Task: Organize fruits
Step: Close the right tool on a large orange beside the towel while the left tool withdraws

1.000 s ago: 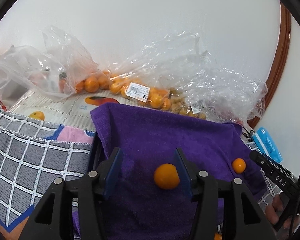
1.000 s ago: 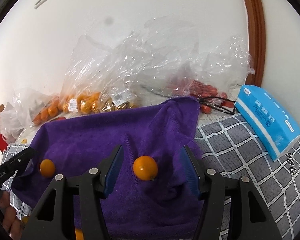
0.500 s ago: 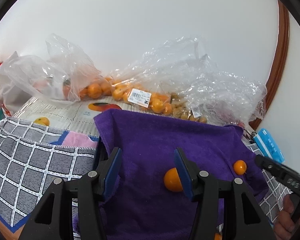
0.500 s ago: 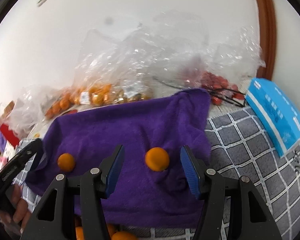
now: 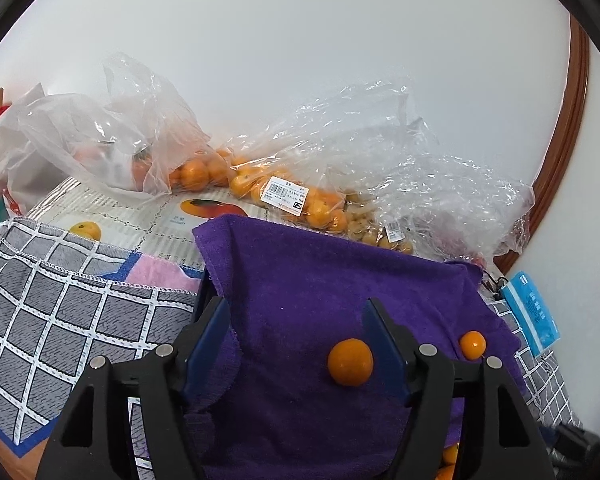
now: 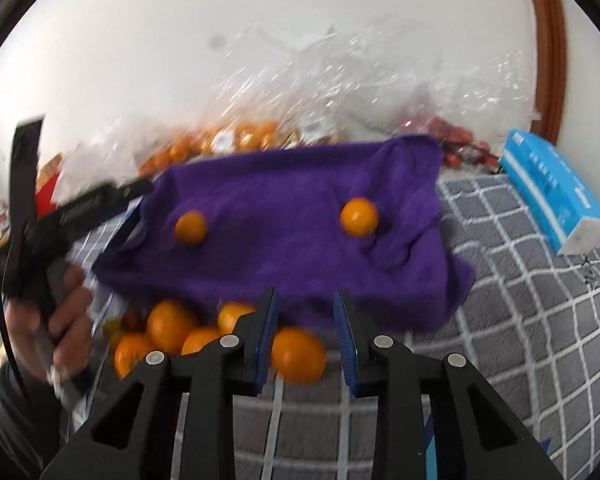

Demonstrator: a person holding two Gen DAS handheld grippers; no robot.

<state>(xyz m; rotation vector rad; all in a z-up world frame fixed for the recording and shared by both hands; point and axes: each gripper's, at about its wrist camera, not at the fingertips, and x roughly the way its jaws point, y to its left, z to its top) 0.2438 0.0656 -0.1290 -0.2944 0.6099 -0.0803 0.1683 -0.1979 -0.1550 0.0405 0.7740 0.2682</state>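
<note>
Oranges sit in two spots: two loose ones on the purple towel (image 6: 300, 216), one (image 6: 359, 216) toward its right side and one (image 6: 191, 227) toward its left, and a heap (image 6: 172, 332) on the checked cloth (image 6: 520, 280) just below the towel's near edge. Half a second ago the right gripper (image 6: 306, 332) framed the right-hand orange on the towel; now it sits lower and nearer, over the towel's edge, with a big orange (image 6: 298, 354) from the heap showing in the gap. Its fingers have just been closing to a narrow gap, gripping nothing. The left gripper (image 5: 296, 340) has hardly shifted; its fingers have just been opening and stand wide, an orange (image 5: 349, 361) lying free just beside the right finger (image 5: 384, 344).
</note>
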